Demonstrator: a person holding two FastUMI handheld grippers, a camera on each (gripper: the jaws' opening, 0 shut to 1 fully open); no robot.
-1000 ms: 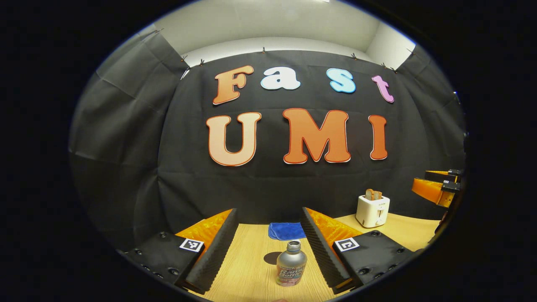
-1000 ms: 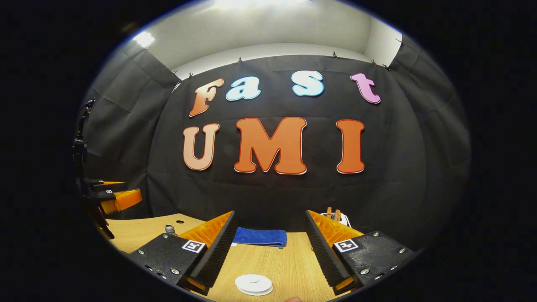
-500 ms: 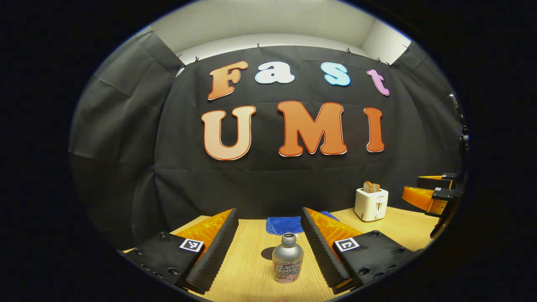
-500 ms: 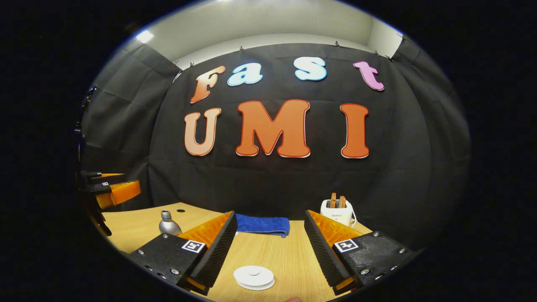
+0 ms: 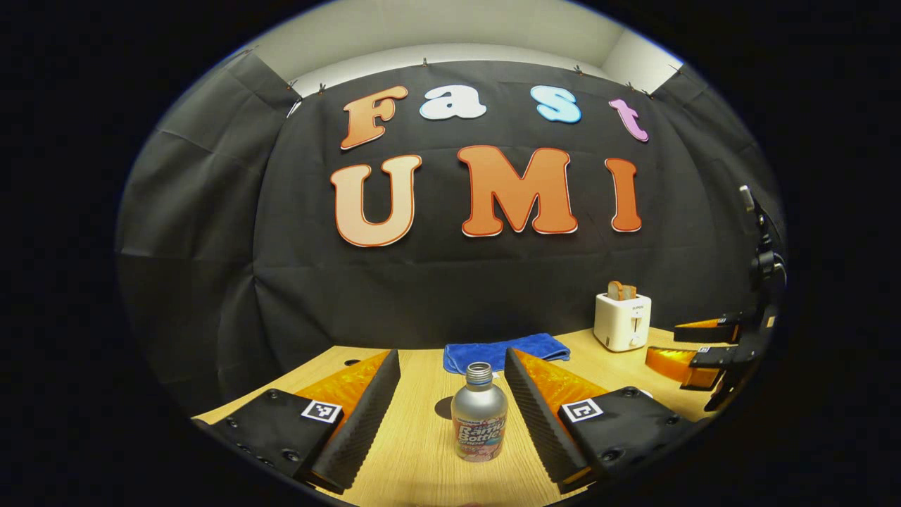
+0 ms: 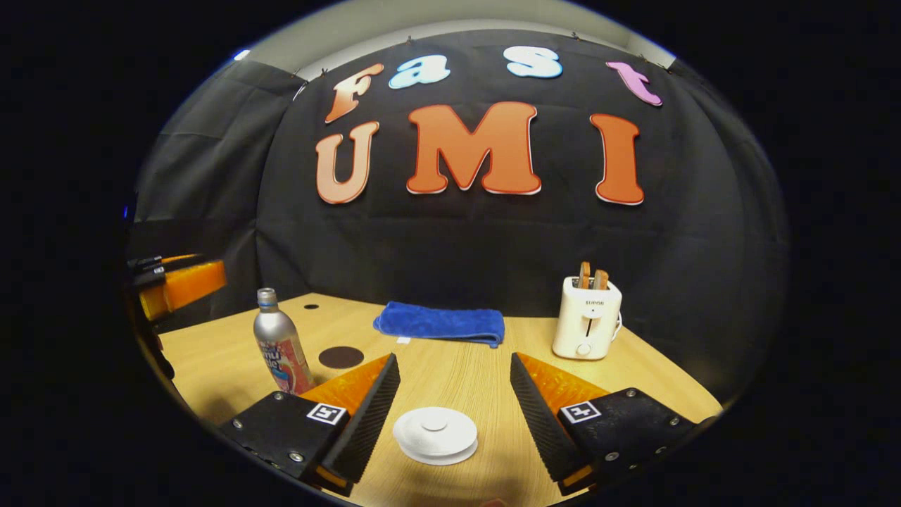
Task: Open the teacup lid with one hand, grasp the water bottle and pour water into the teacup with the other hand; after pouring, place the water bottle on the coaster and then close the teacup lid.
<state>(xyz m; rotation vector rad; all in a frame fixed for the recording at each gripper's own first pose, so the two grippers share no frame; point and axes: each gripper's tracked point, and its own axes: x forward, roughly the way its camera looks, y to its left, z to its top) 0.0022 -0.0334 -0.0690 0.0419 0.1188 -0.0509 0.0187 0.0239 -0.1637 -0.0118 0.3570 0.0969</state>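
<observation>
From the left gripper view, the left tongs (image 5: 450,412) have dipped over the last second: the water bottle (image 5: 479,417) now stands higher and fuller between the two spread fingers, uncapped, upright on the bench (image 5: 415,451), not yet touched by either pad. The blue cloth (image 5: 503,351) and the toaster (image 5: 622,321) sit behind it, and the right tongs (image 5: 693,345) have sunk lower at the far right. From the right gripper view the drop is sharper; the right tongs (image 6: 454,415) hang released over the white teacup lid (image 6: 435,434), which lies much closer between the fingers. The dark round coaster (image 6: 341,357) has come into sight just beside the bottle. Both hands look lined up for their first grasps, I'd say; nothing is lifted yet.
</observation>
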